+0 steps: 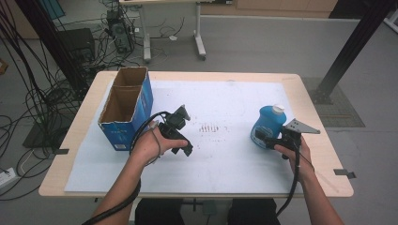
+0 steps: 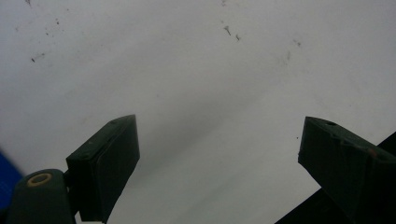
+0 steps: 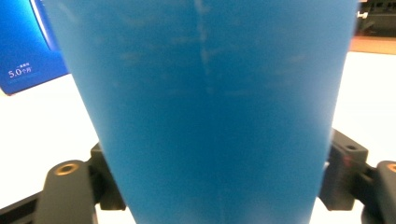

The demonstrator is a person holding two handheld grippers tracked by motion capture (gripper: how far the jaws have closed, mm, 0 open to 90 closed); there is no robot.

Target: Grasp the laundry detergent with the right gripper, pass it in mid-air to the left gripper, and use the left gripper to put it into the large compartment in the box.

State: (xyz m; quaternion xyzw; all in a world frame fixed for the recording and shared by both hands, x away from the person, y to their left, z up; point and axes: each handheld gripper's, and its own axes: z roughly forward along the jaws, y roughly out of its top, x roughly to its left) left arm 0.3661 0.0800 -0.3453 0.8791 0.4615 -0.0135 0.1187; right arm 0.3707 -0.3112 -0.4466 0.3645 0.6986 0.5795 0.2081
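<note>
Open sheet [image 1: 225,154] between cardboard box [image 1: 126,107] and blue bottle [image 1: 267,123].

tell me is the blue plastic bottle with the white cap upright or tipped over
Upright: the blue plastic bottle stands on the white table sheet with its white cap on top, its base between the right gripper jaws.

A smooth blue plastic bottle [image 1: 266,124] stands on a scuffed matt white sheet [image 1: 225,159] over a pale wood table [image 1: 324,140], near a glossy-printed cardboard box [image 1: 126,105].
</note>
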